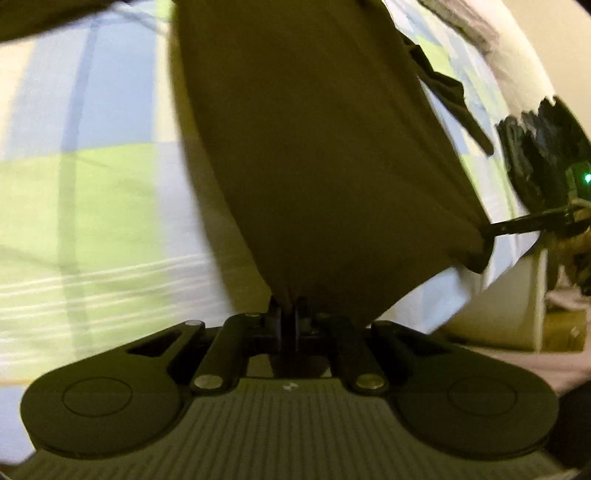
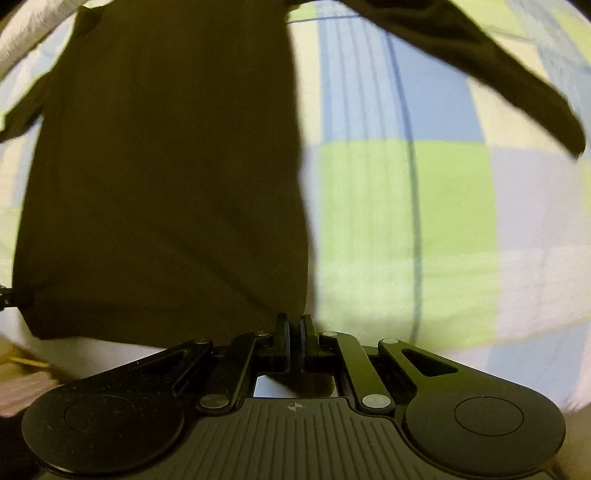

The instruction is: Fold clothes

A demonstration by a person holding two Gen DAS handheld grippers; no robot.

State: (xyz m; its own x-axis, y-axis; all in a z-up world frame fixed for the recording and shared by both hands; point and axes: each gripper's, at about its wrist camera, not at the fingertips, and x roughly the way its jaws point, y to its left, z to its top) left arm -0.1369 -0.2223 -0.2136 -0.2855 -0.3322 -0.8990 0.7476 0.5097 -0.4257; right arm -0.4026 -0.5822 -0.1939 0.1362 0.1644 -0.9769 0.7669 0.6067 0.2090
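Observation:
A dark olive long-sleeved garment point(image 1: 317, 155) lies spread over the checked bed, with its near hem lifted. My left gripper point(image 1: 289, 308) is shut on one hem corner, the cloth pinched between its pads. In the left wrist view the right gripper point(image 1: 493, 232) reaches in from the right and clamps the other hem corner. In the right wrist view the garment point(image 2: 166, 177) fills the left half, and my right gripper point(image 2: 294, 325) is shut on its corner. One sleeve point(image 2: 517, 85) stretches across the upper right. The left gripper's tip point(image 2: 6, 295) shows at the left edge.
The bed sheet point(image 1: 92, 192) has blue, green and white checks point(image 2: 406, 206). A grey-white cloth point(image 1: 465, 26) lies at the bed's far edge point(image 2: 29, 29). Beyond the bed's near side, low yellowish furniture point(image 1: 561, 328) and floor show.

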